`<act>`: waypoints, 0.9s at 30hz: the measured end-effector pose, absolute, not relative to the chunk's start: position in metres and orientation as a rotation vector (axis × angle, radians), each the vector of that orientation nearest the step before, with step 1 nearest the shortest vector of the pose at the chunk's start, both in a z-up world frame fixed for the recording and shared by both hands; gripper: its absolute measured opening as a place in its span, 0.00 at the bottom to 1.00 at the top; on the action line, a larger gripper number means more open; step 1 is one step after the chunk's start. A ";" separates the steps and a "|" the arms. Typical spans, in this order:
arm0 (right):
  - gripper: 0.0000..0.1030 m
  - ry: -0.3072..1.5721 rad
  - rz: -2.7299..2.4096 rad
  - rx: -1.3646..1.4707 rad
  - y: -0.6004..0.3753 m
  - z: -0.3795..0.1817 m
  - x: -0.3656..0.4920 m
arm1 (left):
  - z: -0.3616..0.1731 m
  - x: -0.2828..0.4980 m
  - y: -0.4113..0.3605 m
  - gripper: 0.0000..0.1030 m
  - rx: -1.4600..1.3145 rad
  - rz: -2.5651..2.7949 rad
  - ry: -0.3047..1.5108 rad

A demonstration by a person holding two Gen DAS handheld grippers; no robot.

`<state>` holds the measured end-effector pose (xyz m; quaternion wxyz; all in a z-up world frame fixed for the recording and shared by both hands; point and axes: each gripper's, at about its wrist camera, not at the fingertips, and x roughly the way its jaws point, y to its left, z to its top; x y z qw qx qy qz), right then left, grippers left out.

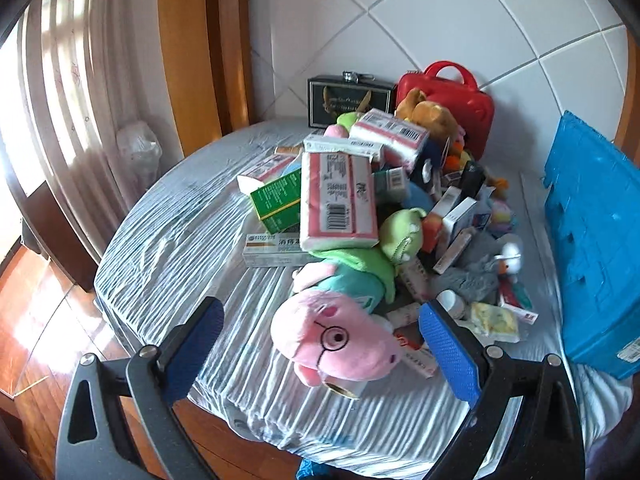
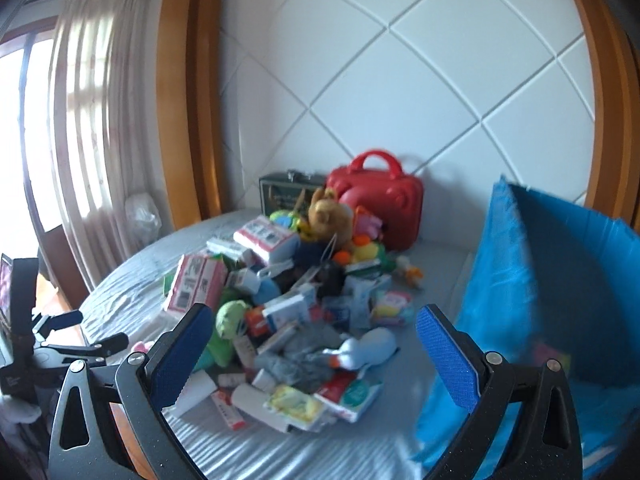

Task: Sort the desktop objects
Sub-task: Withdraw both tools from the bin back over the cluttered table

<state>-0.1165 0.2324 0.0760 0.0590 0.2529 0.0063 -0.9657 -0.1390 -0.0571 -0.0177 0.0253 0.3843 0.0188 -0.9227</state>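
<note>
Striped cloth covers the round table (image 1: 168, 248), where a pile (image 1: 360, 208) of boxes and plush toys fills frame centre. Both claws, left (image 1: 320, 344) and right (image 2: 314, 354), hang spread and empty. Blue crate (image 1: 596, 248) stands at right; red case (image 1: 456, 100) behind.

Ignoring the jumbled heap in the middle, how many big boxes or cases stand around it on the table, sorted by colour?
Red: 1, the red carry case
Dark: 1, the dark box beside it
Blue: 1, the blue crate at the right edge
Total: 3
</note>
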 end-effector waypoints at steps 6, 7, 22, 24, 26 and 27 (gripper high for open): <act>1.00 -0.006 -2.913 1.072 0.214 0.014 -0.139 | -0.053 -0.162 -0.062 0.96 1.366 -2.901 0.008; 1.00 0.003 -2.903 1.115 0.214 0.004 -0.140 | -0.057 -0.164 -0.057 0.96 1.396 -2.913 0.016; 1.00 0.077 -2.708 1.361 0.236 -0.065 -0.152 | -0.112 -0.161 0.041 0.91 1.730 -2.941 -0.005; 1.00 0.094 -2.674 1.387 0.232 -0.073 -0.154 | -0.120 -0.162 0.036 0.91 1.724 -2.910 -0.033; 1.00 0.074 -2.643 1.398 0.231 -0.078 -0.155 | -0.124 -0.161 0.030 0.91 1.682 -2.886 -0.096; 1.00 0.065 -2.632 1.411 0.230 -0.081 -0.156 | -0.127 -0.162 0.023 0.91 1.673 -2.851 -0.121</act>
